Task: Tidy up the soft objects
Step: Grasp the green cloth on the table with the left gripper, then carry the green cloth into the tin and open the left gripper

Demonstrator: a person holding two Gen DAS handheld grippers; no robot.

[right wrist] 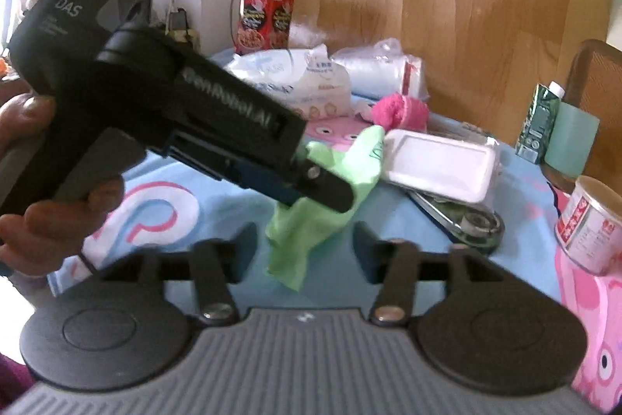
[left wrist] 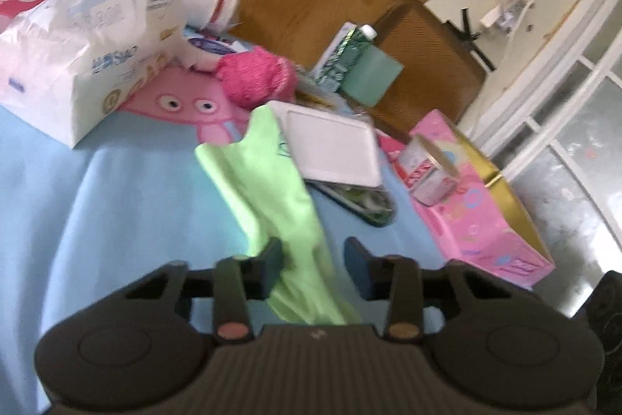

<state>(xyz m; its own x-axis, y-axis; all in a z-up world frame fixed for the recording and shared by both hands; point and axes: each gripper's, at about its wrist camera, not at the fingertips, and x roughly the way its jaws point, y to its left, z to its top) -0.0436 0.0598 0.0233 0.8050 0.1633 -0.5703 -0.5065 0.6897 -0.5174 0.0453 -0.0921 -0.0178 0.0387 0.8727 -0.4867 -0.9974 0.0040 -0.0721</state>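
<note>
Reads "DAS" on the back of the left gripper (right wrist: 322, 191), and "GenRobot.AI" along its side. Print on the white tissue pack (left wrist: 77, 65) too blurred to read.

Cloth (left wrist: 272, 205) hangs over your desk (left wrist: 116, 201), between the left hand-held gripper (left wrist: 313, 265) fingers. Tray (left wrist: 330, 146) just right of it, yarn ball (left wrist: 254, 74) behind, tissue pack (left wrist: 77, 65) far left (can (left wrist: 429, 168) sits right of tray).
</note>
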